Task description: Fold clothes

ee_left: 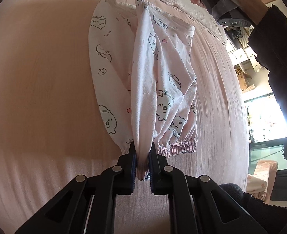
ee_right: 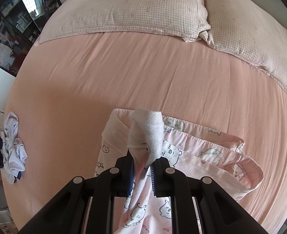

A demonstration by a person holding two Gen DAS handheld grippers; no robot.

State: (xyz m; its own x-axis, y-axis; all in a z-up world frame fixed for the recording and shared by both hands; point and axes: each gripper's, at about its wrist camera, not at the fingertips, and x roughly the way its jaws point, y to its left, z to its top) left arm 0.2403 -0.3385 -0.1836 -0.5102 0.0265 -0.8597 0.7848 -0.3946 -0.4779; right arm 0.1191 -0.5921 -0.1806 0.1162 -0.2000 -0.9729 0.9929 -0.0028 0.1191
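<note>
pants (ee_left: 163,81) with little bears hang stretched over the middle of the pink bed (ee_left: 36,78), because the left gripper (ee_left: 142,161) is pinched tight on the stretchy waist and the right gripper (ee_right: 142,167) is pinched tight on the leg ends, so one side can fold over.

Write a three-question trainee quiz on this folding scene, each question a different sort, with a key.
1. True or false: both grippers, left and right, are shut on the pyjama trousers.
2. What lies crumpled at the bed's edge? A) a towel B) white and dark clothes C) a book
3. Fill in: two checked ___ lie at the head of the bed.

Key: 1 true; 2 B; 3 pillows
</note>
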